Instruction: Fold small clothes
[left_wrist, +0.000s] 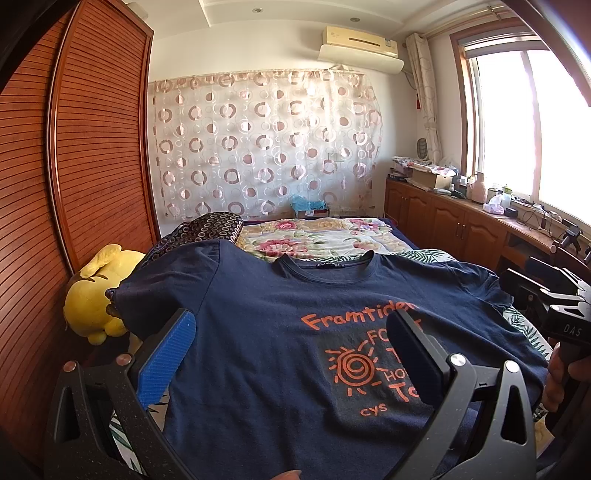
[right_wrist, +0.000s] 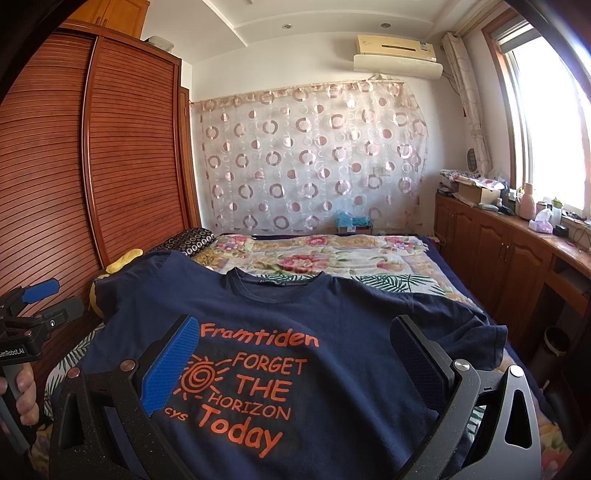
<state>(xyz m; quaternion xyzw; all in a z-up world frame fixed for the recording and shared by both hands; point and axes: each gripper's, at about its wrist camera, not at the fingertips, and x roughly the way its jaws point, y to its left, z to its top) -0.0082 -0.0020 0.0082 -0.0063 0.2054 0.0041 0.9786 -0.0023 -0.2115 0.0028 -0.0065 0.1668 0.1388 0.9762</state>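
Both grippers' spread fingers (right_wrist: 166, 365) above flat navy T-shirt (right_wrist: 332, 325).

Open bedspread (right_wrist: 332, 258) beyond T-shirt (right_wrist: 332, 350), wardrobe (right_wrist: 110, 166) left, cabinets (right_wrist: 498, 251) right

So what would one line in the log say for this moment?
stage: before first fold | navy cotton T-shirt with orange print: flat on bed, print up | left gripper: open | right gripper: open

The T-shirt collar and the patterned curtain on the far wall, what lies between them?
The floral quilt spread over the bed lies between the T-shirt collar and the curtain, clearest in the right wrist view.
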